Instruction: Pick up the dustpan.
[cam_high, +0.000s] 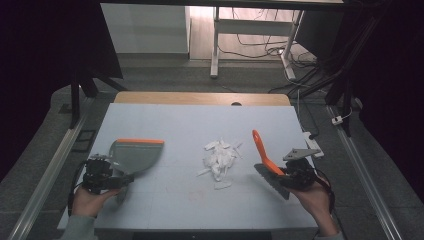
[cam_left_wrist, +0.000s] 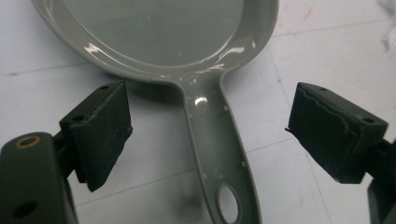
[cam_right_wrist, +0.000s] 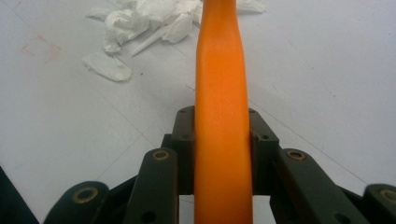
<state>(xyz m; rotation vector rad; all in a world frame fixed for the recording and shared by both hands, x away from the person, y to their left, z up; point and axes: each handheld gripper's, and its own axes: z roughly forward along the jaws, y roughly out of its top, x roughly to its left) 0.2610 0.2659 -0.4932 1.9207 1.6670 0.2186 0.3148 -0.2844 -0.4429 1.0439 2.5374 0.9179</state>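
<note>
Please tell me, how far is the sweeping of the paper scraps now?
Done: the right gripper is shut on the brush. In hand: the left gripper is open around the dustpan handle. Left: the paper scraps lie unswept mid-table.

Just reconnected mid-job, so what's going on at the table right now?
The right gripper is shut on the orange handle of a brush. The left gripper is open, its jaws either side of the grey dustpan's handle, not gripping. A pile of white paper scraps lies on the table between them.
</note>
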